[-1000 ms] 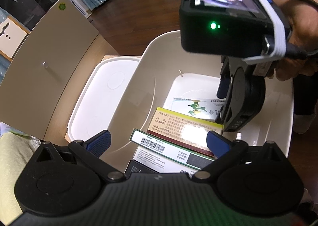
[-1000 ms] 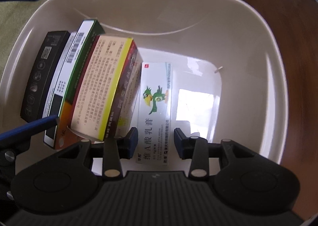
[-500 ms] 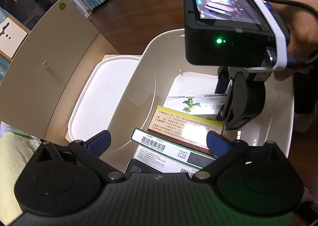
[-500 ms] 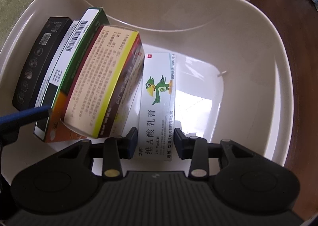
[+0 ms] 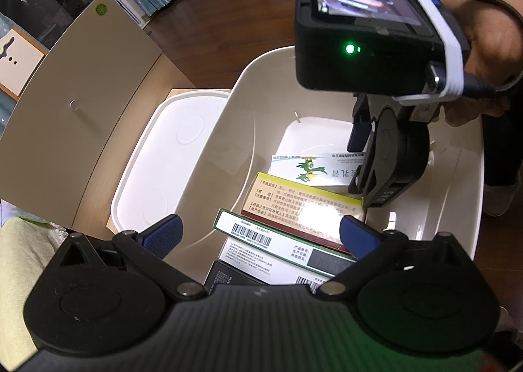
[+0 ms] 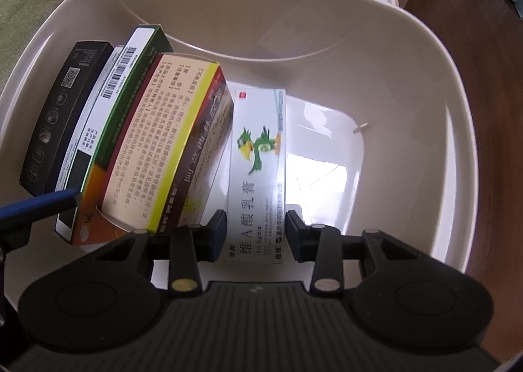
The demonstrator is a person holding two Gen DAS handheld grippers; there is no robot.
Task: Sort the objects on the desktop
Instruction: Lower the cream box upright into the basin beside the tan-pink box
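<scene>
Inside the white bin (image 6: 457, 110) my right gripper (image 6: 256, 234) is shut on the near end of a white box with a green parrot (image 6: 258, 159). That box sits right beside a yellow-and-maroon box (image 6: 163, 143), which leans on a green-and-white barcode box (image 6: 130, 67) and a black box (image 6: 65, 110). The left wrist view shows the right gripper (image 5: 358, 162) reaching down onto the parrot box (image 5: 313, 169). My left gripper (image 5: 260, 233) hangs open over the bin's near side, above the leaning boxes, with nothing between its fingers.
A white lid (image 5: 173, 156) lies beside the bin (image 5: 242, 84) on a wooden surface. A beige board (image 5: 75, 84) stands further left, and a yellow-green cloth (image 5: 16, 257) is at the near left. A person's hand (image 5: 490, 28) holds the right gripper.
The right gripper has shifted slightly with the parrot box, which now sits closer against the yellow-and-maroon box. The left gripper has stayed still.
</scene>
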